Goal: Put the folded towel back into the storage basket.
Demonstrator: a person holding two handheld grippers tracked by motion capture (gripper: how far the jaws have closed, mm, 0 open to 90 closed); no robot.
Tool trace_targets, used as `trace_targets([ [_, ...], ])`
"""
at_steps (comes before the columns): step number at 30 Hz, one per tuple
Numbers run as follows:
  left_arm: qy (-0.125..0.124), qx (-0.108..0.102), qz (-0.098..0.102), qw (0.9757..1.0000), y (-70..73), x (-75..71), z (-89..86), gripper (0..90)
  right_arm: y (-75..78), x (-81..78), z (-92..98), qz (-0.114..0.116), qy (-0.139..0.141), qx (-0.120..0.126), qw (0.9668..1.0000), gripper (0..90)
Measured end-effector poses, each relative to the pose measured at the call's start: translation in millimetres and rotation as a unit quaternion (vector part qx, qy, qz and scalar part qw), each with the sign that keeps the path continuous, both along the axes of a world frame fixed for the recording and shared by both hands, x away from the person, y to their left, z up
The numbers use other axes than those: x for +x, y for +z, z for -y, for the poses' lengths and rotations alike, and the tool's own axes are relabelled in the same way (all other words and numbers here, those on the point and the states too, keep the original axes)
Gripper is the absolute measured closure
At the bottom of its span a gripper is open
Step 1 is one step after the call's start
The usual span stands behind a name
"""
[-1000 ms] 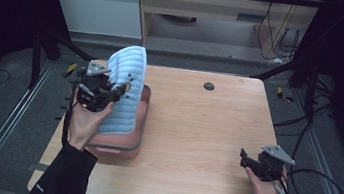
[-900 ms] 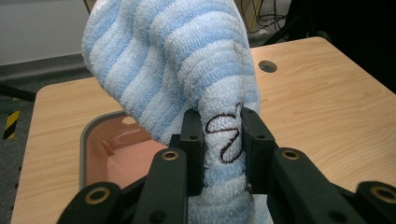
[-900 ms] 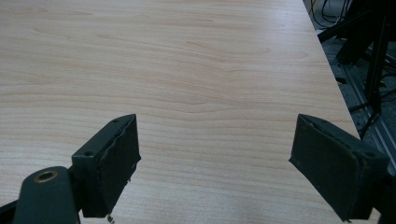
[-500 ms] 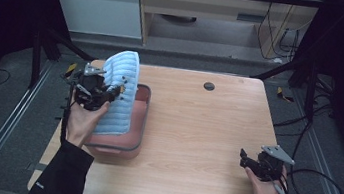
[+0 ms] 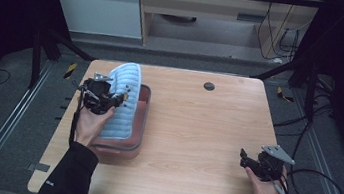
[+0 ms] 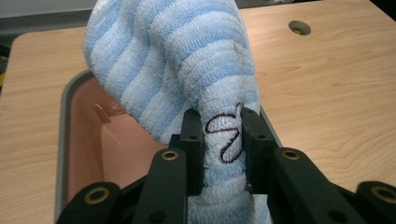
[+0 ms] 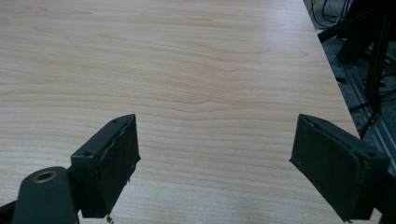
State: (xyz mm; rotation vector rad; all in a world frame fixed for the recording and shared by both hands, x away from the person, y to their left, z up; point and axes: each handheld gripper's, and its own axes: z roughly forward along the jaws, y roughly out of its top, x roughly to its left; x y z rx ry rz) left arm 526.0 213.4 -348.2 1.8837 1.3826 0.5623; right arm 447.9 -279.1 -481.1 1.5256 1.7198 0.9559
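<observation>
1. A blue-and-white striped towel (image 6: pixel 177 65) is held bunched and partly raised over a pink tray (image 5: pixel 141 118), at about nine o'clock on the desk (image 5: pixel 204 146); its lower part is already draped inside the tray, while its upper fold stands above the far rim.
2. The towel is pinched by the left claw (image 5: pixel 116 101), whose jaws are closed on a gathered edge that carries a dark embroidered mark, as seen in the left gripper view.
3. The tray is seen as a shallow basin with rounded corners, lying near the desk's nine o'clock edge; part of its floor is bare on the side toward seven o'clock in the left gripper view.
4. The work is judged to be well along: the towel is lifted, brought over the tray and partly laid in. What is left is judged to be lowering the raised fold, letting go, and perhaps tucking the cloth within the rim.
5. The right claw (image 7: pixel 215 163) is held with its jaws spread wide and nothing between them, resting low over bare wood at about four o'clock, well apart from the tray.
6. A small round dark grommet (image 5: pixel 208 86) is set in the desk near twelve o'clock.
</observation>
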Motion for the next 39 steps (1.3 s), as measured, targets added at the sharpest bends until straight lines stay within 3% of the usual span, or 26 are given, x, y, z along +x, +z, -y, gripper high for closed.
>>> trace_targets([
  [14, -0.015, 0.007, -0.024, 0.9996, -27.8, 10.3, 18.8, 73.4, 0.0, -0.2, 0.1, 0.001, 0.0, -0.001, 1.0, 14.8],
  [39, -0.012, 0.034, -0.068, 0.997, -66.2, 15.0, 9.4, 72.4, -0.5, 0.1, -0.4, 0.0, 0.0, -0.004, 1.0, 14.5],
])
